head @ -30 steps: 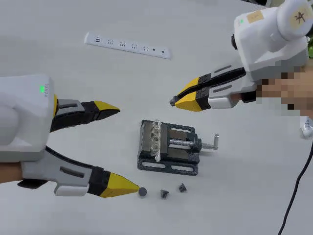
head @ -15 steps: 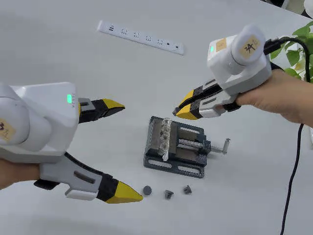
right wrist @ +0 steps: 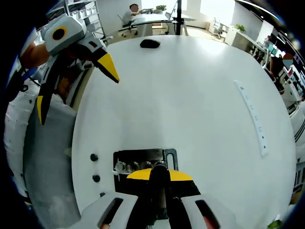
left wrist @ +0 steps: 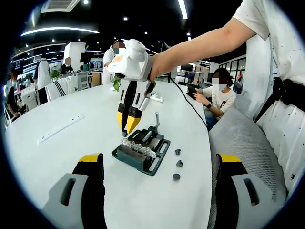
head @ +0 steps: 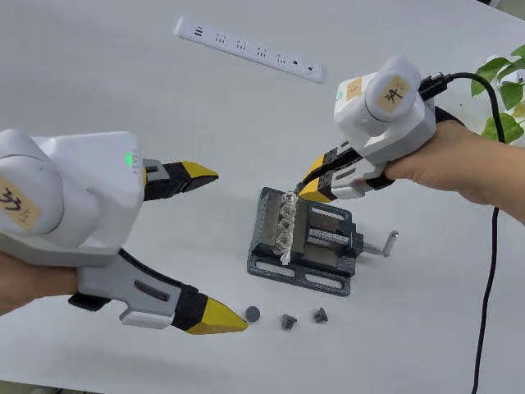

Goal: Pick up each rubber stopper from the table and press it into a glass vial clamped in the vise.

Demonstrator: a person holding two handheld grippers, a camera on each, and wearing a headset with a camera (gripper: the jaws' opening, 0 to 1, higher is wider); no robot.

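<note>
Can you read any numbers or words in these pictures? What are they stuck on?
"33": handwritten on a tan sticker on the left gripper.
Handwritten mark on the round sticker on the right gripper: tilted and too unclear to read.
The small sticker beside it: too small to tell.
The power strip: no print that can be read.

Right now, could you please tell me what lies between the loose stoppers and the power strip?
The vise holding the vials, with bare table beyond it, seen in the head view.
</note>
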